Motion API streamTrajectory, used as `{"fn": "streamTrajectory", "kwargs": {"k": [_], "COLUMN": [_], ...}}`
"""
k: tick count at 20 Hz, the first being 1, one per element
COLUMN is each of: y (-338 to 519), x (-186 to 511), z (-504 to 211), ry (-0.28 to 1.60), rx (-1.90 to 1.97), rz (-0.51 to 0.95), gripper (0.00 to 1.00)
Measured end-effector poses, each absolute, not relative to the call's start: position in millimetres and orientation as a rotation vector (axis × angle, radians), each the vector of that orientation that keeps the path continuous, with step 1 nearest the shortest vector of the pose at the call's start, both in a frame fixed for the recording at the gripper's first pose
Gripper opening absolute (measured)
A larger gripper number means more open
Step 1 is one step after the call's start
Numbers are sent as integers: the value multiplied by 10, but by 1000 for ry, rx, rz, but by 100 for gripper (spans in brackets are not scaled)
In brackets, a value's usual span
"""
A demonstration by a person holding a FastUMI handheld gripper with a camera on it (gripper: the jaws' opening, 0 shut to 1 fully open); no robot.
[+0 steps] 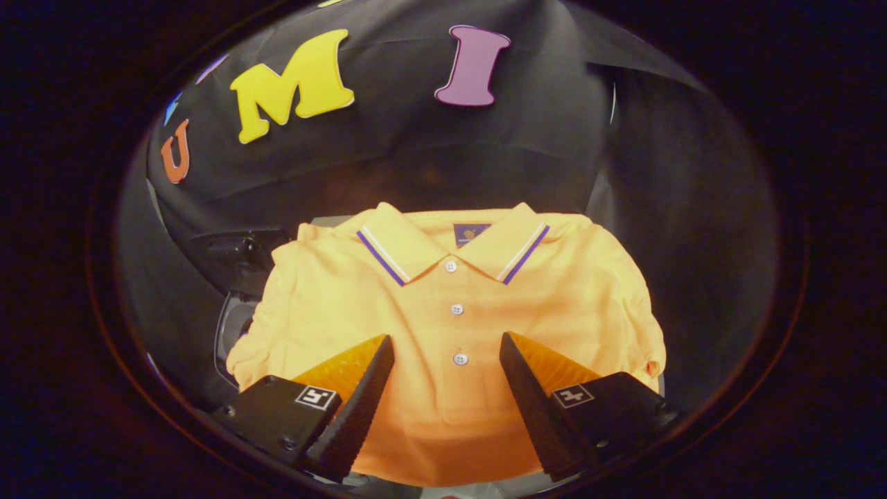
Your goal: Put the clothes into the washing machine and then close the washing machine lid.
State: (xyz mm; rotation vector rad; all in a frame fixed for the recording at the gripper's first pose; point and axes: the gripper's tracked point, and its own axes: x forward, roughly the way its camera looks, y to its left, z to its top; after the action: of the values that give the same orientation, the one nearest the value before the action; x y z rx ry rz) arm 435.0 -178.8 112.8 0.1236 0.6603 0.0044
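While the gripper (447,346) hangs wide open, an orange polo shirt (443,326) (collar striped) lies folded – buttoned – beneath

Your one camera rode on gripper (447,346), looked forward along its two fingers (360,395). It faced downward at slant onto shirt (450,305), close above it. Fingers stood spread apart at near side, shirt's placket between them, collar beyond. Past shirt, view reached booth wall (416,152). Fisheye bent everything outward. You had no second view, so no shared part.
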Motion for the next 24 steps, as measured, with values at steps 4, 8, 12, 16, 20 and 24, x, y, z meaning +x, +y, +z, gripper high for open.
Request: {"fn": "streamTrajectory", "kwargs": {"k": [4,8,12,16,20,24], "y": [-1683,-1606,-1606,-1597,-1537,-1439], "x": [4362,4387,4390,4398,4395,4381], "z": [1194,1238,1283,1543,1929,2284], "ry": [699,733,757,730,694,648], "rx": [98,114,129,112,132,118], "rz": [52,57,29,1,12,22], "gripper": [69,20,6,6,6,6]}}
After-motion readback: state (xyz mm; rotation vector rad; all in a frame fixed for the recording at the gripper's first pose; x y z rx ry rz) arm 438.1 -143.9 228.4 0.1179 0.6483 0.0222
